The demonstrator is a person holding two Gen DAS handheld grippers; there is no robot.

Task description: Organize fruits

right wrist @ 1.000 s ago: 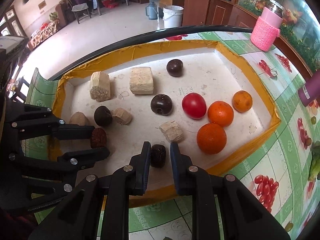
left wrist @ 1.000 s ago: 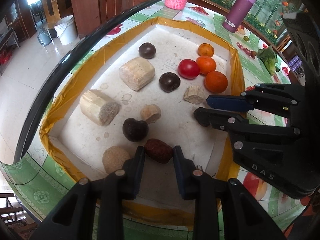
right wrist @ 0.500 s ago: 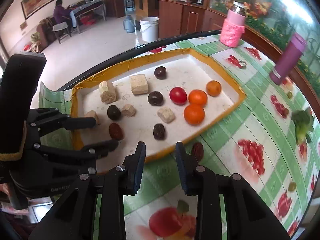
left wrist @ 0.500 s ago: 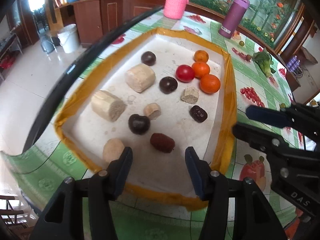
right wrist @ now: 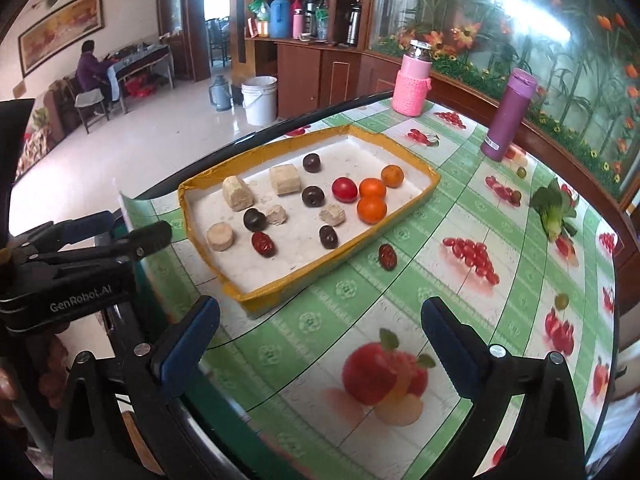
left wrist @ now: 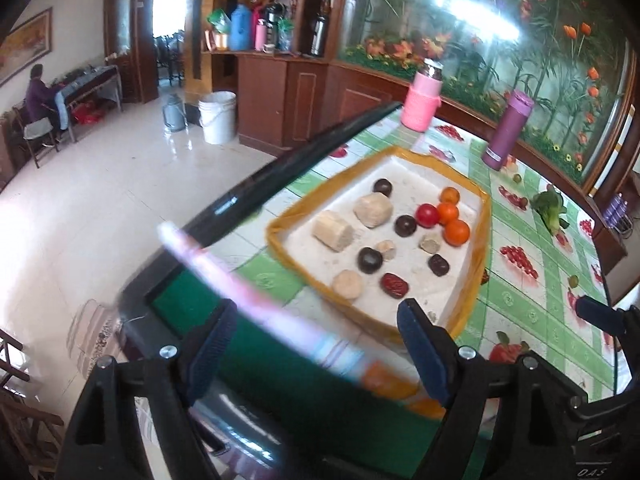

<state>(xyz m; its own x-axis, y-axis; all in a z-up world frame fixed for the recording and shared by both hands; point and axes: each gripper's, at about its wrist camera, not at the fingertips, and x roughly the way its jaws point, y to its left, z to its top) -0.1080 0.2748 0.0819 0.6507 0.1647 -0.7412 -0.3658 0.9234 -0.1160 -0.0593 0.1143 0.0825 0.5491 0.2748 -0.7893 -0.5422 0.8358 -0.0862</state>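
We take the tray (right wrist: 416,194), a shallow white box with a yellow-taped rim on the green fruit-print tablecloth (right wrist: 460,300), as our landmark. Inside it, at the end nearer the purple bottle (right wrist: 507,115), we see a red tomato (right wrist: 344,189) touching a cluster of three oranges (right wrist: 372,210). Toward the middle lie three dark round fruits (right wrist: 312,195) and several pale, cork-like blocks (right wrist: 284,179). At the tray's near edge rest a red date (right wrist: 263,244) and a darker date (right wrist: 328,236), well apart from each other. A third date (right wrist: 387,257) lies outside the tray, on the cloth just beside its long near wall. A pink-sleeved flask (right wrist: 412,84) stands beyond the tray's far end; a green vegetable (right wrist: 554,210) lies well beyond it, past the purple bottle.

Our right gripper (right wrist: 320,336) hangs over the cloth, nearer us than the tray; its jaws have just been opening, now spread wide with nothing between them. Our left gripper (left wrist: 316,344) is off the tray's near corner, over the table edge; its jaws likewise have just been opening and stand apart, empty. A blurred pink streak (left wrist: 260,304) crosses the left view.
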